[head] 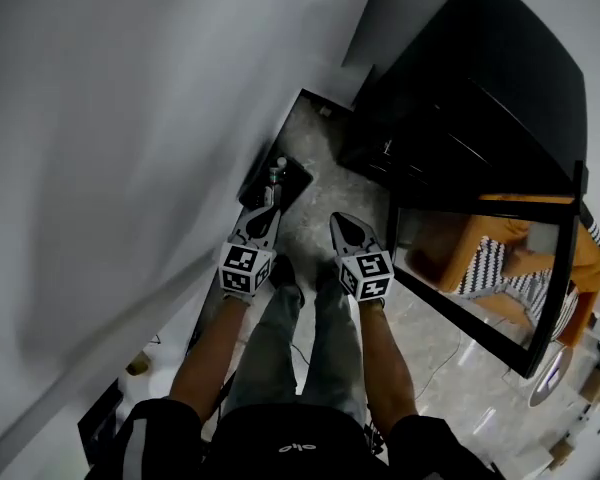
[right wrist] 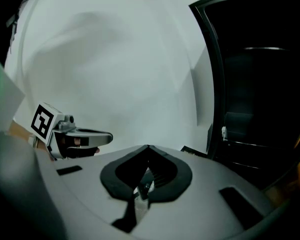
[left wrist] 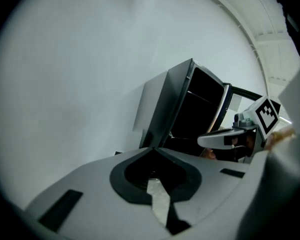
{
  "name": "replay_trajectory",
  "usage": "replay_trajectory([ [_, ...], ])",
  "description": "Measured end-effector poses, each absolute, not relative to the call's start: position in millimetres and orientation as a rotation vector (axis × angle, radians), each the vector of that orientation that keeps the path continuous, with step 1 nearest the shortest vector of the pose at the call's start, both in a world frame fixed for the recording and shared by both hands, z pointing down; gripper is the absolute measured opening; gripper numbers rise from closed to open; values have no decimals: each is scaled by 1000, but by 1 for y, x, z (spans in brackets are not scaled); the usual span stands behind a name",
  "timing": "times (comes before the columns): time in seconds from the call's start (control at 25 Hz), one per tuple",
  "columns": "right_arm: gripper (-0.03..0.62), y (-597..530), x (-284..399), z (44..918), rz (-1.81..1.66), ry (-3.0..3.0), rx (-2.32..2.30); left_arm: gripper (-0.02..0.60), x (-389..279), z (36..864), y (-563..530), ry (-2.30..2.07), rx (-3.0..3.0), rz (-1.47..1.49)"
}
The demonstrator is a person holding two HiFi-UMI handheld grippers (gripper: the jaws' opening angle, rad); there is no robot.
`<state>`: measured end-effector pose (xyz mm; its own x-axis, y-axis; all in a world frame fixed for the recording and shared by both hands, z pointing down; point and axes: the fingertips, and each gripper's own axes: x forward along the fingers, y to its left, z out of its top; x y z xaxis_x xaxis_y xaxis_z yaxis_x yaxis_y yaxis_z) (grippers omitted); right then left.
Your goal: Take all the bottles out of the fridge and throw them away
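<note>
Left gripper (head: pixel 267 211): pale grey moulded plastic that tapers to a point. The jaws are pressed together with nothing between them, and a cube of black-and-white square markers sits at the rear.
Right gripper (head: pixel 344 220): same make and shape, its jaws likewise closed on nothing. It is held beside the left one, a little apart.
Bottle (head: pixel 275 178): small and pale, with a whitish cap and a green band. It sits in the bin; its long axis seems to run along the bin's length, cap toward the far end. It is too small to tell more.
Bin (head: pixel 300 176): black, rectangular and open-topped. It stands on the floor against the wall, just beyond the left gripper's tip.
Fridge (head: pixel 480 88): black and boxy with flat, dull sides. The right gripper view shows a dark interior with thin shelf edges.
Open door (head: pixel 480 268): glossy panel in a thin black frame, showing orange and striped shapes.
Floor (head: pixel 315 138): pale, marbled, polished stone.
Wall (head: pixel 100 118): smooth, plain white.
</note>
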<state>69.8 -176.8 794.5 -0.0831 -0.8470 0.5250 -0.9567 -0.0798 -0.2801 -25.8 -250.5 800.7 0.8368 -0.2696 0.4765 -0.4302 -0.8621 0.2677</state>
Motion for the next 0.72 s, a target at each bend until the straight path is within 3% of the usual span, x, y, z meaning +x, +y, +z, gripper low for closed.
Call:
replay_trajectory([
  [0.72,8,-51,110,514,707,-1891,2420,8,26,502,-129,-214,2828,252],
])
